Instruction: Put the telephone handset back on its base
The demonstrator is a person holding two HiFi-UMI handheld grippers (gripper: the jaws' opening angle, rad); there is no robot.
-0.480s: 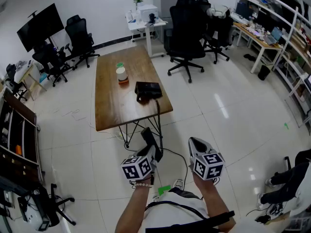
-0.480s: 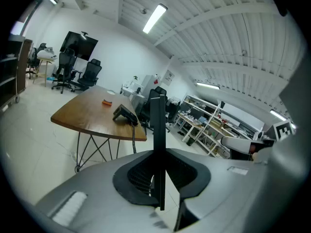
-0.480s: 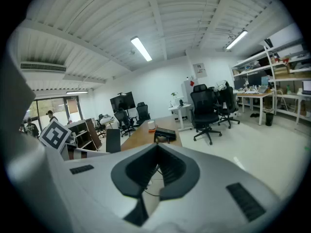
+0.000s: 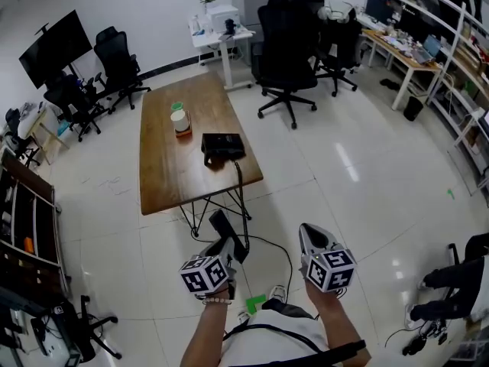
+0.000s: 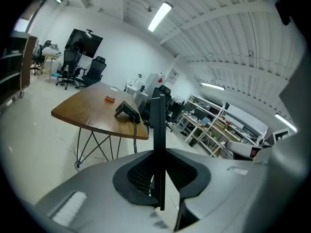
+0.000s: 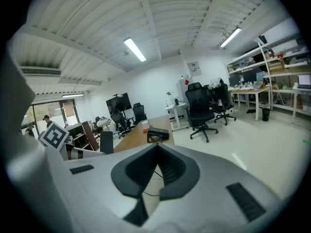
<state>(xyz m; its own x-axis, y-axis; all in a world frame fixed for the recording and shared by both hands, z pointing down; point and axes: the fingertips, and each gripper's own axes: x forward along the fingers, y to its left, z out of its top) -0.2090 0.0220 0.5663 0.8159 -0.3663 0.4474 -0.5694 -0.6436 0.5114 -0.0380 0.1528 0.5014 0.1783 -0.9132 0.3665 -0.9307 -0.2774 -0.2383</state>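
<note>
Head view: the left gripper [image 4: 227,245] is held low, close to the person's body. It's clamped narrow on the black handset [image 4: 224,224], and the base [image 4: 223,147] sits well ahead of it on the wooden table [image 4: 164,174]. There's a white cup [image 4: 179,120] just past the base, too small to see what's in it. Left gripper view: the handset stands upright as a thin dark slab pinched between the jaws, with the base ahead and a bit left. Right gripper view: the right gripper [image 6: 156,147] has its jaws closed together on nothing and points straight at the base.
</note>
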